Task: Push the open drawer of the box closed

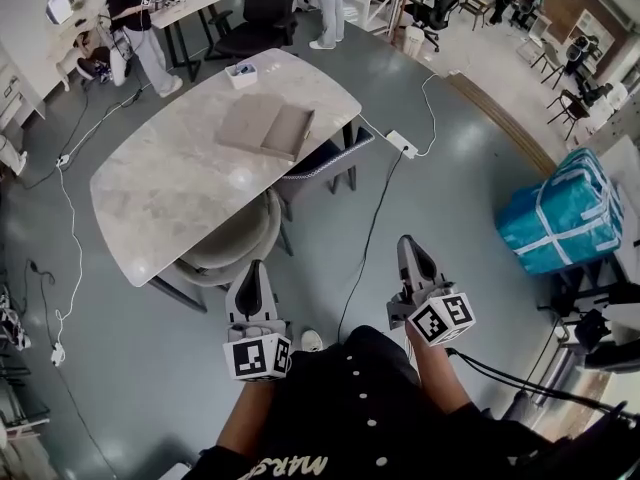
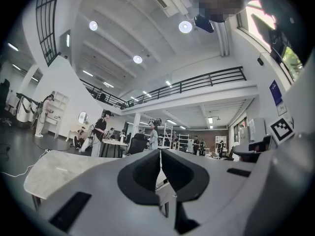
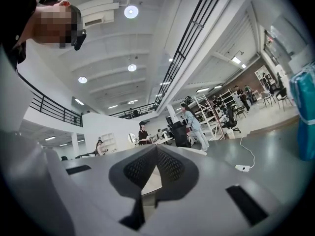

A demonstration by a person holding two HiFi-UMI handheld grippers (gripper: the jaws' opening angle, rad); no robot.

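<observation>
A flat beige box (image 1: 248, 123) lies on the far part of the marble table (image 1: 170, 203), with its open drawer (image 1: 289, 132) pulled out on its right side. My left gripper (image 1: 253, 280) hangs below the table's near edge, over the floor, its jaws shut and empty. My right gripper (image 1: 411, 255) is held to the right of the table, far from the box, also shut with nothing in it. Both gripper views look level across the room; the left gripper (image 2: 160, 153) and the right gripper (image 3: 155, 149) show their tips touching. The box is in neither gripper view.
A small white tray (image 1: 241, 74) sits at the table's far edge. A grey chair (image 1: 229, 239) is tucked under the near side and another (image 1: 325, 161) at the right. Cables and a power strip (image 1: 401, 144) lie on the floor. A blue wrapped bundle (image 1: 563, 212) stands at right. People stand at the far desks.
</observation>
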